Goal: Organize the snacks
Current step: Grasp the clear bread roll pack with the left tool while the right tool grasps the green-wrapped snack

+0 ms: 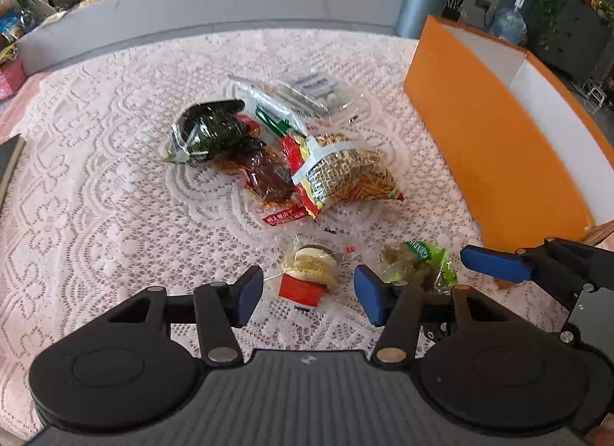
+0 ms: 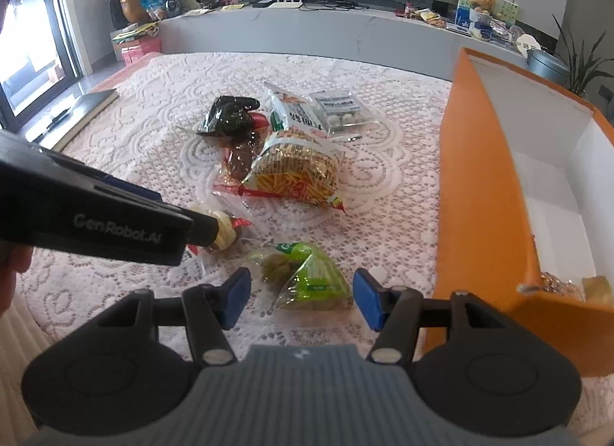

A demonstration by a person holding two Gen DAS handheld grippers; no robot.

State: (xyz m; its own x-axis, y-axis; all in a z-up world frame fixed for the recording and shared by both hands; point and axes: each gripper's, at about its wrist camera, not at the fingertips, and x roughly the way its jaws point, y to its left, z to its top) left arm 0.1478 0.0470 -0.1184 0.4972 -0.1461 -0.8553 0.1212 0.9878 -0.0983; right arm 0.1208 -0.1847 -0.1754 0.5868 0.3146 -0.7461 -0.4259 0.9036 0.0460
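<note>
Your right gripper [image 2: 301,300], jaws apart, has the green packet [image 2: 312,279] straight ahead between its fingers, long axis slanting toward the table's right edge by the orange box [image 2: 479,193], while your left gripper [image 1: 309,298], also apart, faces the cake packet [image 1: 307,273].

You have seven loose snack packets on the lace tablecloth [image 2: 383,177]. Five sit piled at 12 o'clock: one seaweed pack [image 2: 228,114], one dark saucy pack [image 2: 240,162], one bag of fried sticks [image 2: 297,173], one white-and-green bag [image 2: 291,110], one clear pack of white balls [image 2: 343,112]. Two lie nearer you: one small cake [image 1: 309,273], one green pickle pack [image 2: 311,277]. One orange box [image 2: 479,193] stands at 3 o'clock.
</note>
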